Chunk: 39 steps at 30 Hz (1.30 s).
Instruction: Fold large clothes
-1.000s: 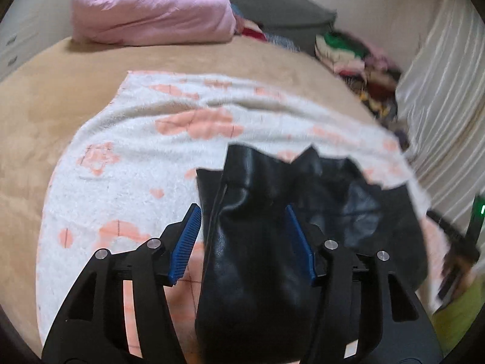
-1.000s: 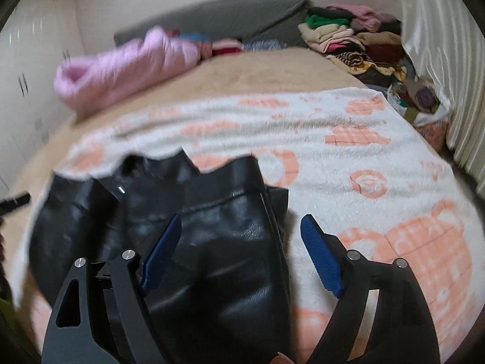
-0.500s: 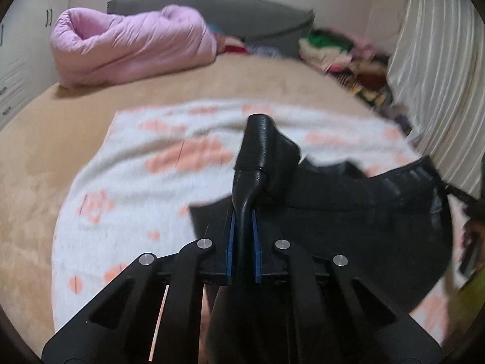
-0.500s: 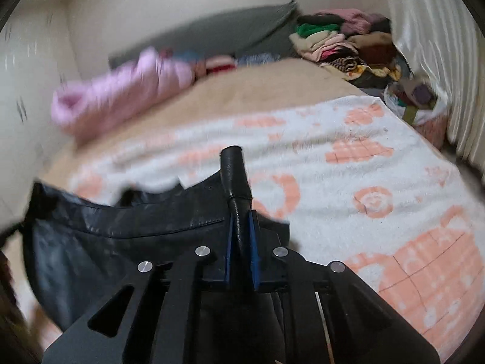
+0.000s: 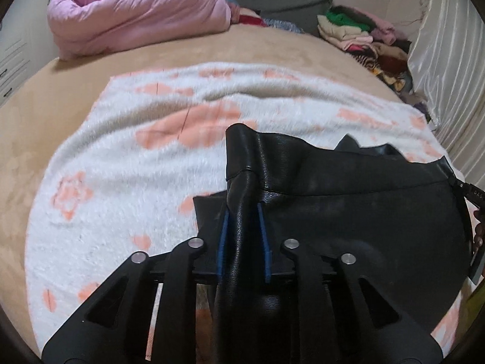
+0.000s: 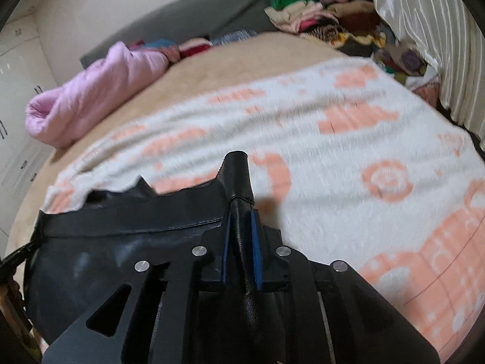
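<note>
A black leather garment (image 5: pixel 348 209) lies on a white blanket with orange patterns (image 5: pixel 136 157) on the bed. My left gripper (image 5: pixel 242 212) is shut on the garment's left edge, which bunches up between the blue pads. My right gripper (image 6: pixel 241 215) is shut on the garment (image 6: pixel 121 242) at its right edge. The leather hangs stretched between the two grippers, raised a little off the blanket (image 6: pixel 348 151). The lower part of the garment is hidden behind the gripper bodies.
A rolled pink duvet (image 5: pixel 136 15) lies at the far left of the tan bed (image 5: pixel 272 51). A pile of folded clothes (image 5: pixel 363 36) sits at the far right by a white curtain (image 5: pixel 448 60). A grey headboard (image 6: pixel 182 24) is behind.
Both grippers went from open around the garment to shut on its edges. They have since carried it up and forward over the blanket, with the leather drawn taut between them.
</note>
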### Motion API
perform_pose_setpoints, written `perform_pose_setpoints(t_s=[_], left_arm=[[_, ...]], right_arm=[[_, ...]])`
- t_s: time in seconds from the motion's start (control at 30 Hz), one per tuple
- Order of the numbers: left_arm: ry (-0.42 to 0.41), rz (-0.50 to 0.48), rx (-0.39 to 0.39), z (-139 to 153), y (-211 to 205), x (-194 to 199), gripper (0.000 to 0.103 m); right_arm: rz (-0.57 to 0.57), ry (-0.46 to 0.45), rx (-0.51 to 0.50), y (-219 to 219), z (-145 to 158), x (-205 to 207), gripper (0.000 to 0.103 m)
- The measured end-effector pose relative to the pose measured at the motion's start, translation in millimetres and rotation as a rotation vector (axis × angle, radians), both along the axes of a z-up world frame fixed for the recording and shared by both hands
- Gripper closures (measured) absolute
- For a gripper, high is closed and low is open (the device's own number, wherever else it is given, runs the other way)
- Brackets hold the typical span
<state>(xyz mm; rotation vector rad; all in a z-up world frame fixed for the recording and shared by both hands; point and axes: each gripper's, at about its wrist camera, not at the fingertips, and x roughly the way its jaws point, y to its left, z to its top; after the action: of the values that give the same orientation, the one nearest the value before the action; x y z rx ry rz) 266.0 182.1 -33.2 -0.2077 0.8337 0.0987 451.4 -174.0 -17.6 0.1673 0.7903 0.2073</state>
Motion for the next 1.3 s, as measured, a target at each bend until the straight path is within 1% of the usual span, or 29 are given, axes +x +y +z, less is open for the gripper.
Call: perform_pose_setpoints(t_s=[0.07,0.2,0.3,0.37,0.4,0.47,0.5,0.53,0.57,0.6,0.63,0.67,0.77,0.8,0.83,0.9,0.93,1.03,1.07,1.1,1.13,1.17,1.2,1.23,1.27,1.3], left_arm=[[0.007,0.005,-0.004,-3,0,-1,0.089],[0.018,0.017,-0.025,-5,4,-4,0.081],[0.020,0.022,-0.009,-3,3,-5,0.076],[0.021,0.022,0.010,-2,2,-4,0.076],[0.023,0.025,0.023,-1,0,-6,0.075],[0.025,0.030,0.035,0,0,-7,0.072],[0.027,0.039,0.046,1,0,-9,0.063],[0.031,0.050,0.068,3,0,-10,0.057],[0.031,0.053,0.076,4,0,-12,0.055],[0.030,0.055,0.079,6,0,-14,0.052],[0.030,0.058,0.075,8,1,-17,0.049],[0.032,0.061,0.074,8,1,-19,0.047],[0.036,0.067,0.064,11,2,-30,0.033],[0.038,0.069,0.049,11,3,-33,0.025],[0.042,0.067,0.010,10,5,-38,0.021],[0.054,0.059,-0.064,7,8,-45,0.019],[0.070,0.052,-0.116,3,10,-49,0.016],[0.101,0.039,-0.249,-11,10,-59,0.014],[0.112,0.036,-0.274,-16,9,-61,0.014],[0.117,0.039,-0.292,-20,8,-64,0.011],[0.120,0.046,-0.312,-24,7,-67,0.010],[0.117,0.048,-0.327,-26,6,-69,0.010],[0.114,0.051,-0.338,-27,5,-71,0.013],[0.109,0.049,-0.349,-26,4,-73,0.026],[0.104,0.035,-0.378,-26,2,-75,0.038],[0.101,0.025,-0.408,-27,0,-76,0.048]], right_arm=[[-0.005,0.018,-0.005,1,-8,1,0.088],[-0.006,0.038,0.001,0,-13,0,0.086],[-0.020,0.053,0.024,-6,-13,-1,0.078],[-0.020,0.058,0.061,-11,-12,-4,0.076],[-0.019,0.061,0.076,-13,-11,-5,0.072],[-0.027,0.068,0.086,-16,-9,-11,0.057],[-0.037,0.075,0.079,-19,-9,-15,0.043],[-0.039,0.074,0.088,-22,-8,-20,0.040],[-0.037,0.073,0.105,-25,-8,-25,0.040],[-0.024,0.074,0.131,-30,-7,-34,0.033],[-0.015,0.079,0.139,-31,-6,-38,0.018],[-0.004,0.090,0.146,-32,-6,-43,0.013],[0.039,0.096,0.185,-35,-4,-65,0.010],[0.052,0.098,0.198,-36,-3,-73,0.007],[0.062,0.101,0.208,-37,-3,-79,0.006],[0.089,0.117,0.235,-39,-6,-90,0.006],[0.102,0.131,0.239,-39,-8,-95,0.006],[0.136,0.160,0.236,-38,-15,-108,0.006],[0.150,0.166,0.242,-37,-17,-111,0.006],[0.157,0.173,0.250,-37,-19,-113,0.006],[0.160,0.181,0.254,-37,-22,-113,0.007],[0.161,0.188,0.259,-38,-25,-113,0.011],[0.167,0.186,0.274,-38,-27,-114,0.040],[0.171,0.192,0.295,-39,-29,-115,0.047],[0.164,0.184,0.295,-40,-28,-117,0.052],[0.164,0.177,0.283,-40,-26,-119,0.062]])
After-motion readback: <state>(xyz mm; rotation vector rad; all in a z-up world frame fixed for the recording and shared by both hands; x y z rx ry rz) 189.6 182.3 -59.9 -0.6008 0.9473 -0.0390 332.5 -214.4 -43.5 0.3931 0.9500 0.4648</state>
